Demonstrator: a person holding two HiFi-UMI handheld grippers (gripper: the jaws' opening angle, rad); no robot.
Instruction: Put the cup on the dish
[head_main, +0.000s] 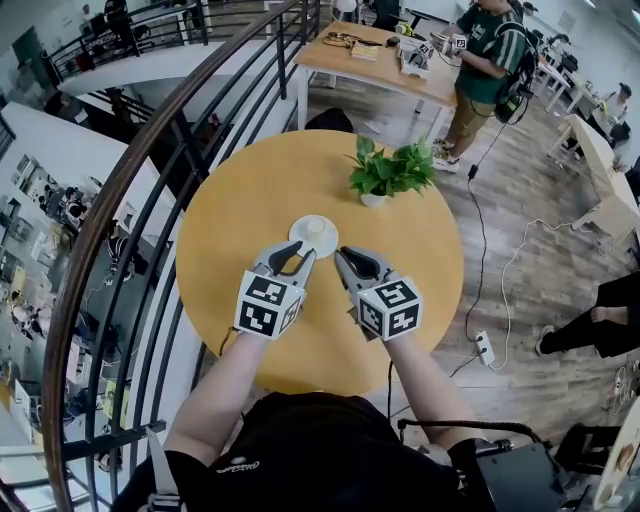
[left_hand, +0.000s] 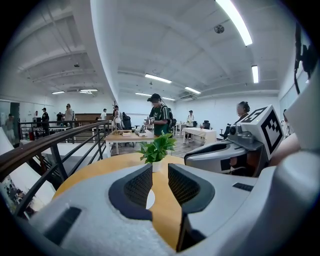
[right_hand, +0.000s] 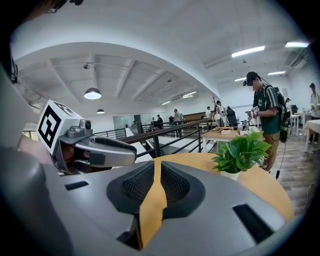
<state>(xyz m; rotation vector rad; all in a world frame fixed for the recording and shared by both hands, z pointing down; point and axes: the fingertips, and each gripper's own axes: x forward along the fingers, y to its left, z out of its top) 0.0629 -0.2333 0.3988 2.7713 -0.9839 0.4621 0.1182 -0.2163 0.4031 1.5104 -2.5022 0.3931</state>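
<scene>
A small white cup (head_main: 317, 228) stands upright on a white dish (head_main: 303, 241) in the middle of the round wooden table (head_main: 240, 210). Just short of the dish's near rim, my left gripper (head_main: 297, 253) is open with nothing between its pads. In the left gripper view (left_hand: 160, 172), a sliver of the dish (left_hand: 149, 199) shows low between the jaws. My right gripper (head_main: 342, 256) hovers beside it, a little right of the dish, shut and empty. The right gripper view (right_hand: 157, 165) shows its pads almost meeting over bare tabletop.
A potted green plant (head_main: 390, 170) stands on the table beyond the dish. A dark metal railing (head_main: 150, 200) curves along the table's left side. A person (head_main: 487, 60) stands by a far table (head_main: 370, 60). A power strip (head_main: 485, 347) lies on the floor at the right.
</scene>
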